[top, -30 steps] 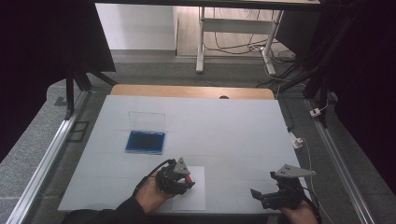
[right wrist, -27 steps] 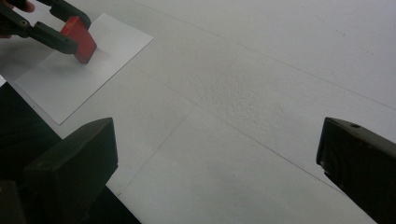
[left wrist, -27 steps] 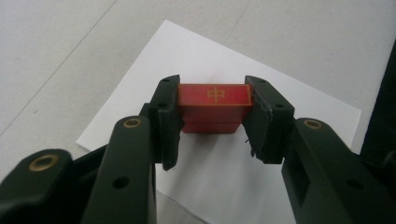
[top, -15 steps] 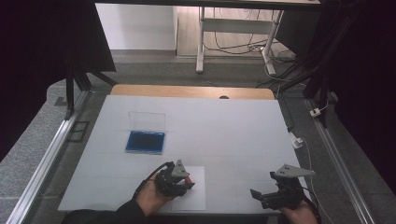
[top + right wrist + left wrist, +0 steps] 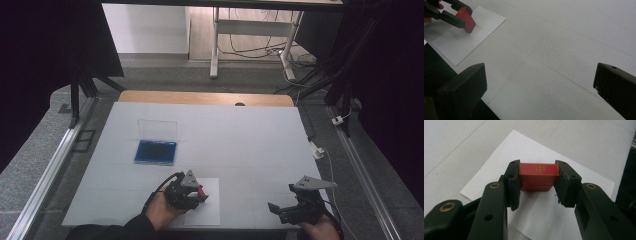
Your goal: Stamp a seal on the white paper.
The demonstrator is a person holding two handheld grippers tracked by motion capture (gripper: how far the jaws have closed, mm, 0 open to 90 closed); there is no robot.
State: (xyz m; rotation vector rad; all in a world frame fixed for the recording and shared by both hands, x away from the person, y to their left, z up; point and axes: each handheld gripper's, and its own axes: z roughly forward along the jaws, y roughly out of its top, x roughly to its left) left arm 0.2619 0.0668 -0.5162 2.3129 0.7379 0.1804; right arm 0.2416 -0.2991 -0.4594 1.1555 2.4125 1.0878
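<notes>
The left tongs clamp a red block between both jaws — it bears a gold character and sits over a white sheet at the near edge of the surface. The right tongs gape wide, holding nothing, near right — well apart. A blue case lies farther left.

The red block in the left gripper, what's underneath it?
A white sheet of paper lies under the red block, which the left gripper clamps. The block covers its own underside, so contact with the paper can't be told.
</notes>
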